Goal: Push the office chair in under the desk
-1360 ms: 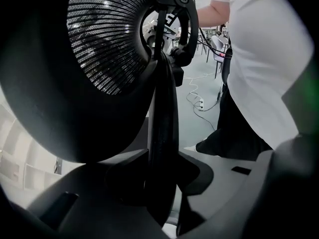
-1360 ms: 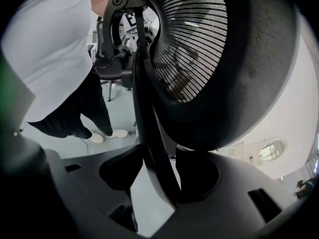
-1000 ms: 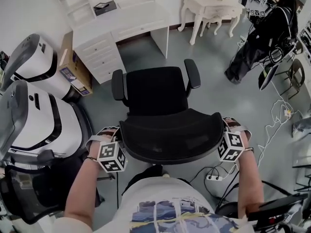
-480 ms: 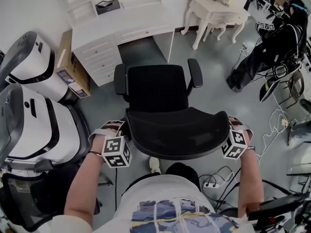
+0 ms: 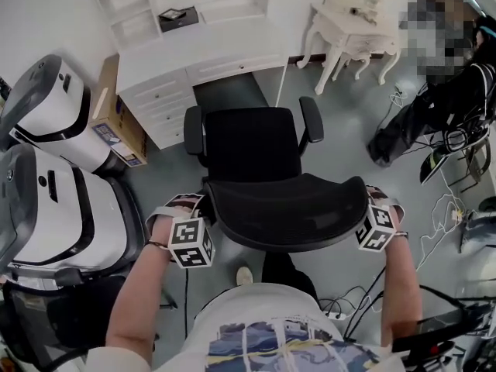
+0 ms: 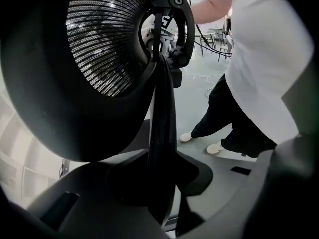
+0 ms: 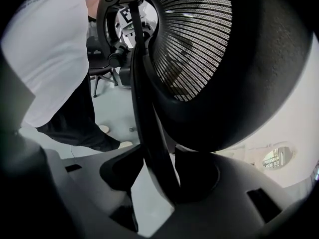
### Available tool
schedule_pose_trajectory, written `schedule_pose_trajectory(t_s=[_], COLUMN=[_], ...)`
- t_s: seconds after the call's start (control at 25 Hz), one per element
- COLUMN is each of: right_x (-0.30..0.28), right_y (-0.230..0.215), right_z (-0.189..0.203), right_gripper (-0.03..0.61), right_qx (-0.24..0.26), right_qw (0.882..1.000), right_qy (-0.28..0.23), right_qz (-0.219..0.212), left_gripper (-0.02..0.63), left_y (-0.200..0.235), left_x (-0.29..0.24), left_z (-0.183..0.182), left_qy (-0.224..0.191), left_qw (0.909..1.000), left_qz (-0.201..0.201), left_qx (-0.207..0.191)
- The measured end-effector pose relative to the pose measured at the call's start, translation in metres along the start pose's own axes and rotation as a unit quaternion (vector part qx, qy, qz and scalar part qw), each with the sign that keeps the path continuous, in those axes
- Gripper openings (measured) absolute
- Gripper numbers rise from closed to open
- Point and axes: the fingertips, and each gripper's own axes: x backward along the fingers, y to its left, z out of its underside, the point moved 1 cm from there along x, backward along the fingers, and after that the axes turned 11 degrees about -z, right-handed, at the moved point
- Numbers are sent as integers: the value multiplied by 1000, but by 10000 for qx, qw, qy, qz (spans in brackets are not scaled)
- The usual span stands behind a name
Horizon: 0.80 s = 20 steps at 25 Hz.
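A black mesh office chair (image 5: pixel 252 142) faces a white desk (image 5: pixel 209 45), its seat front close to the dark knee opening (image 5: pixel 232 91). The curved backrest (image 5: pixel 287 208) is nearest me. My left gripper (image 5: pixel 194 209) holds the backrest's left edge, and its jaws are closing on the black rim (image 6: pixel 162 133). At the backrest's right edge is my right gripper (image 5: pixel 370 200). Its jaws are easing open slightly, still with the rim (image 7: pixel 152 133) between them. In both gripper views the mesh back fills the upper frame.
Two large white machines (image 5: pixel 58 103) (image 5: pixel 70 208) stand at the left, with a cardboard box (image 5: pixel 116 115) beside the desk drawers. An ornate white side table (image 5: pixel 353 22) is right of the desk. A person in black (image 5: pixel 434 115) and floor cables (image 5: pixel 446 200) are at the right.
The chair has rolled forward toward the desk with both grippers following on the backrest. The seat front now sits nearer the knee opening.
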Motion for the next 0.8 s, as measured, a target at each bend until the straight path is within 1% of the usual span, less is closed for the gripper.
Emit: schedule_pose_trajectory(t_s=[0.24,0.8], right_x=[-4,-30], right_y=[-60,-153], right_z=[8,16], right_gripper=[212,210], right_qx=[246,711], right_qw=[9995,9968], right_qy=[-85,-256], right_qz=[-159,-258], left_gripper=[123,126], left_y=[40,92], left_x=[-24,-71], left_z=[-10,-13], left_qy=[193,552], left_qw=[9995,9966], left_qz=[79,65], left_qx=[218,606])
